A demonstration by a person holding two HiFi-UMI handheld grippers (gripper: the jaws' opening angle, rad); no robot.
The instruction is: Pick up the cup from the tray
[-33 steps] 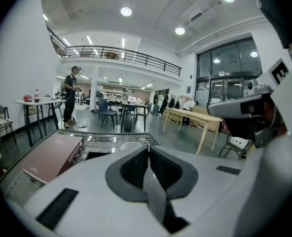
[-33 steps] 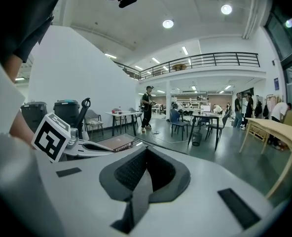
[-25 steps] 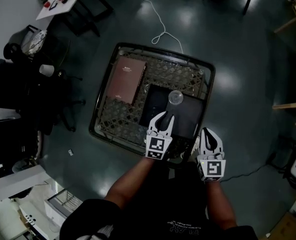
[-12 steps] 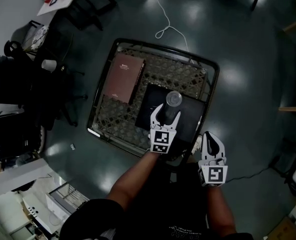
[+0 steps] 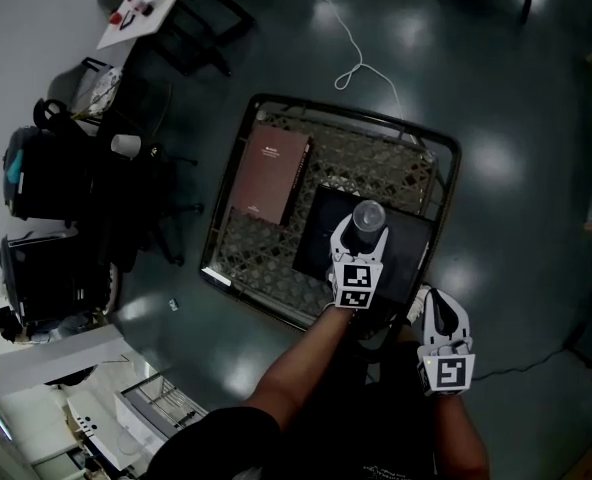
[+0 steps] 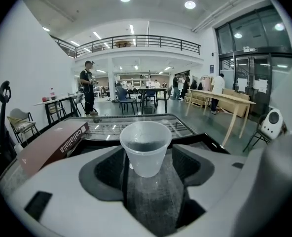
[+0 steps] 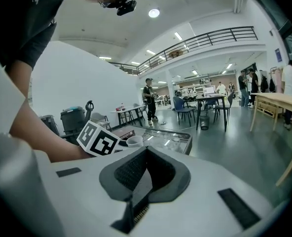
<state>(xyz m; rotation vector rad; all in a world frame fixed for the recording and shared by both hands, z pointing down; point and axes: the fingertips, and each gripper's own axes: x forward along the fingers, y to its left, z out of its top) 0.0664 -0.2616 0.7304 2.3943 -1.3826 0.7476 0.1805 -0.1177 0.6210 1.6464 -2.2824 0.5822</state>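
Left gripper view puts the left claw [image 6: 147, 154] level with the tray, its jaws apart and set to either side of the cup [image 6: 145, 147], the dark pads [image 6: 108, 169] flanking its lower wall; whether the left pad touches the plastic I cannot tell, and nothing looks squeezed yet. The cup is a clear, thin-walled plastic one, upright and seemingly empty, so I judge it very light, smooth enough to slip, and soft enough to buckle or pop out under a hard pinch. The best hold is probably around the middle of the wall, under the stiffer rolled rim, with a gentle close so the taper helps the pads seat. It stands on the black tray [image 5: 321, 230], toward the tray's far side, and the tray lies on the right half of a woven tabletop [image 5: 238, 190] with a dark rim. A brown book [image 5: 272, 173] lies on the weave just beside the tray on its left. From the head view, the bare left forearm [image 5: 301, 363] reaches forward over the tabletop's near edge with the claw pointing straight away from the body. The right claw [image 5: 440, 303] hangs back off the near right corner of the tabletop, jaws pressed together on nothing, idle and aimed roughly toward the cup.
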